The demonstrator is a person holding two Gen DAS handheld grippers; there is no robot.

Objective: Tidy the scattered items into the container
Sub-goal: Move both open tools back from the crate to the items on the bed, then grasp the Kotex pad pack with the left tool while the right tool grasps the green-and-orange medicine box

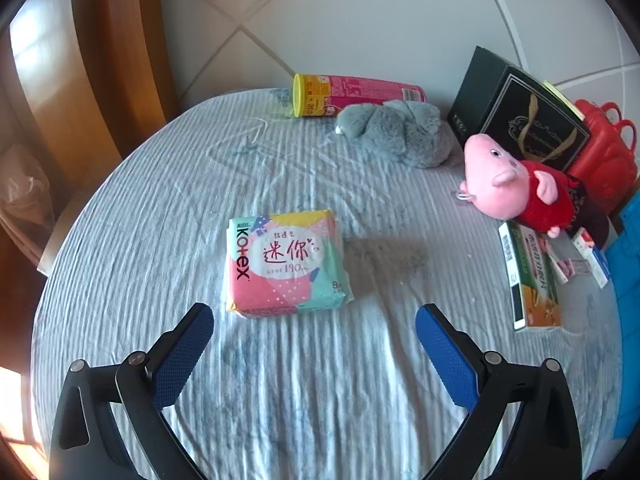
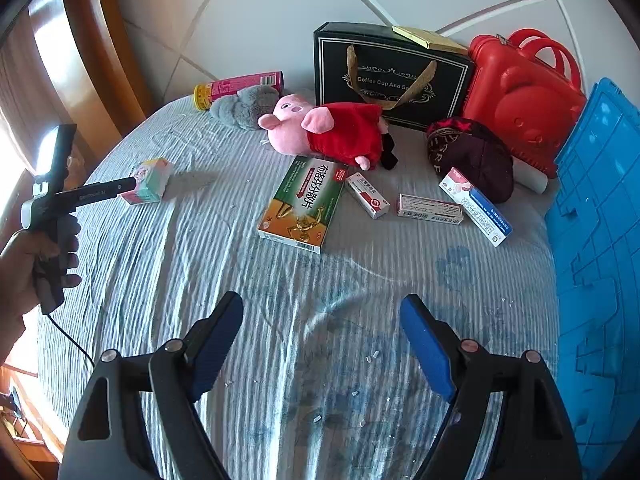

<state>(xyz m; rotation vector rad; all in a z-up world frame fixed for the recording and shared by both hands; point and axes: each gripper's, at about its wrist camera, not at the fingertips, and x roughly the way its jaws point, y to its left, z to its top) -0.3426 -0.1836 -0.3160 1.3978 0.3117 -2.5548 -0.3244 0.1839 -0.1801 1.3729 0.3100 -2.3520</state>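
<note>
A pink and teal Kotex pack point(image 1: 286, 264) lies on the striped sheet just ahead of my open left gripper point(image 1: 315, 320); it also shows in the right wrist view point(image 2: 149, 181), beside the left gripper's tip. My open, empty right gripper point(image 2: 322, 312) hovers over the sheet in front of a green medicine box point(image 2: 302, 205). Three smaller medicine boxes point(image 2: 430, 208) lie to its right. A pink pig plush point(image 2: 324, 130), a grey plush point(image 2: 244, 106), a pink and yellow tube point(image 2: 240, 87) and a dark red pouch point(image 2: 472, 158) lie farther back. A blue crate point(image 2: 600, 216) stands at the right edge.
A black gift bag point(image 2: 390, 74) and a red plastic case point(image 2: 524, 96) stand against the white padded headboard point(image 2: 280, 12). A wooden frame point(image 2: 92, 40) runs along the left. The person's hand point(image 2: 28, 264) holds the left gripper's handle at far left.
</note>
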